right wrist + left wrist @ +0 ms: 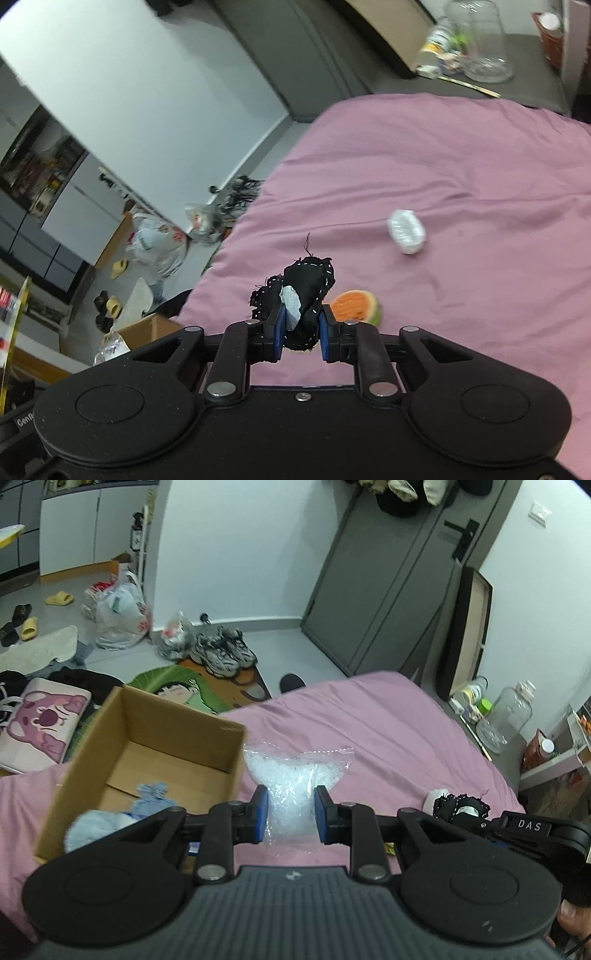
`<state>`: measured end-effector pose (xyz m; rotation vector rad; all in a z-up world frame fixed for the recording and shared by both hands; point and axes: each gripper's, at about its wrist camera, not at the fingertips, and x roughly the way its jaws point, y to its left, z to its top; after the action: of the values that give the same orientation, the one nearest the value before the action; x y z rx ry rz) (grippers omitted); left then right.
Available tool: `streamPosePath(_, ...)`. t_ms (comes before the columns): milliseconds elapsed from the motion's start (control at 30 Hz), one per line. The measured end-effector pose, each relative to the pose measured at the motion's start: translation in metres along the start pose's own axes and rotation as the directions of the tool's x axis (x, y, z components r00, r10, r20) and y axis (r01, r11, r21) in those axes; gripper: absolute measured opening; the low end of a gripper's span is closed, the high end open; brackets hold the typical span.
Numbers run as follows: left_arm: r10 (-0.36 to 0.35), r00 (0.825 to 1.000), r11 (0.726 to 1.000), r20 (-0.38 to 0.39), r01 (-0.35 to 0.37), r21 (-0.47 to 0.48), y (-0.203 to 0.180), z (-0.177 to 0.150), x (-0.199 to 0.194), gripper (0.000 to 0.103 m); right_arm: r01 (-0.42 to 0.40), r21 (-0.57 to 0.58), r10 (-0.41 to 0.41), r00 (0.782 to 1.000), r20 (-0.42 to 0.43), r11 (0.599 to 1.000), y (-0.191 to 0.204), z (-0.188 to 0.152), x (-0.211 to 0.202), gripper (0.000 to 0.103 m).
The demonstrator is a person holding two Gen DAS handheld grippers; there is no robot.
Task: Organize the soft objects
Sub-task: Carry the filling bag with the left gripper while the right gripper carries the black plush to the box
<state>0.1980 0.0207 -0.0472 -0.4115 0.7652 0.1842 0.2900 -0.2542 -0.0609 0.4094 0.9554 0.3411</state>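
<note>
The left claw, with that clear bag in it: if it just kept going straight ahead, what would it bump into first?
Probably the pink bedsheet beyond the bag of clear beads; nothing else seems to lie ahead, though depth is unclear.

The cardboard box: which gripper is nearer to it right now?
Left. The left gripper, holding a clear bag of pellets, is right beside the cardboard box. The right gripper, holding a black cloth toy, is farther off.

Soft, even indoor light is filling both views, casting only faint shadows on the pink bedsheet (369, 720). Fisheye distortion is bending the grey door (388, 583) and white walls. Motion blur is smearing the right wrist view's background clutter; nothing is glaring.
</note>
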Motion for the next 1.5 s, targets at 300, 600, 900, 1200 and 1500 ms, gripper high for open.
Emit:
streamPosePath(300, 0.029, 0.998, 0.999, 0.053, -0.027, -0.042, 0.037, 0.009, -0.033, 0.025, -0.055, -0.079, 0.056, 0.998, 0.013, 0.995, 0.046, -0.012, -0.009, 0.019)
streamPosePath(600, 0.062, 0.995, 0.995, 0.081, -0.055, -0.078, 0.075, 0.014, -0.054, 0.025, -0.125, -0.213, 0.125, 0.992, -0.011, 0.969, 0.099, -0.031, -0.012, 0.019)
streamPosePath(900, 0.091, 0.994, 0.988, 0.062, -0.082, -0.13, 0.118, 0.014, -0.057, 0.025, -0.149, -0.312, 0.134, 0.989, -0.07, 0.938, 0.144, -0.053, -0.002, 0.019)
streamPosePath(1200, 0.09, 0.995, 0.984, 0.046, -0.082, -0.158, 0.143, 0.012, -0.053, 0.025, -0.181, -0.401, 0.129, 0.98, -0.153, 0.898, 0.176, -0.082, 0.003, 0.019)
streamPosePath(1500, 0.071, 0.997, 0.983, 0.014, -0.068, -0.17, 0.158, 0.011, -0.043, 0.025, -0.188, -0.457, 0.09, 0.97, -0.226, 0.87, 0.197, -0.104, 0.017, 0.019)
